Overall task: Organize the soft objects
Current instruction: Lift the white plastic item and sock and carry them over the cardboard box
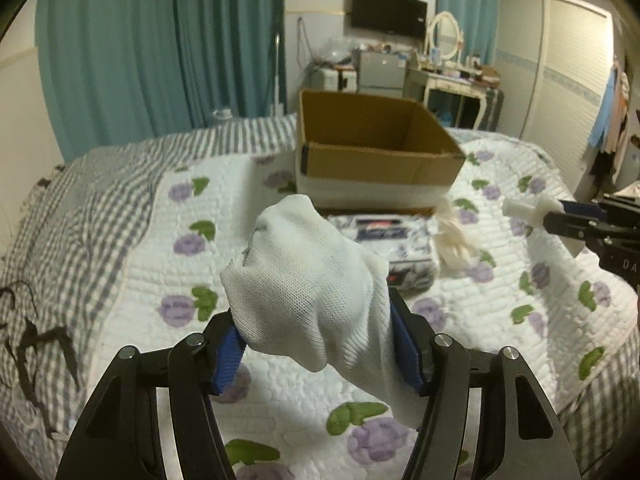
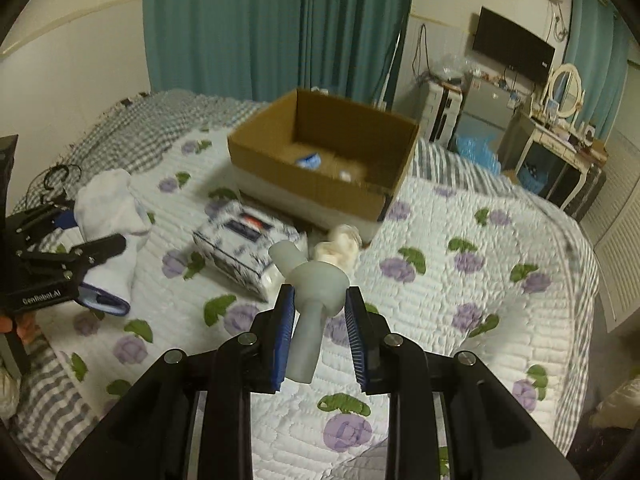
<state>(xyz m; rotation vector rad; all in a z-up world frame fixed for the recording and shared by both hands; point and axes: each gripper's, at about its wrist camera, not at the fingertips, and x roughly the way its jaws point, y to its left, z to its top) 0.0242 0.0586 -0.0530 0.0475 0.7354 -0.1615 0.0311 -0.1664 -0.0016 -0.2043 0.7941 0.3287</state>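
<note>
Left tongs (image 1: 316,344) clamped on a white sock (image 1: 304,280), right tongs (image 2: 320,324) clamped on a pale rubber toy (image 2: 312,292), both in front of the cardboard box (image 2: 320,184) on the bed (image 2: 460,280), tissue pack (image 2: 244,240) just before the box.

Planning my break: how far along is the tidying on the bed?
Done: a few small items already lie in the box. In hand: left gripper holds a white sock, right gripper a pale rubbery piece. Left: tissue pack and cream bundle on the quilt.
</note>
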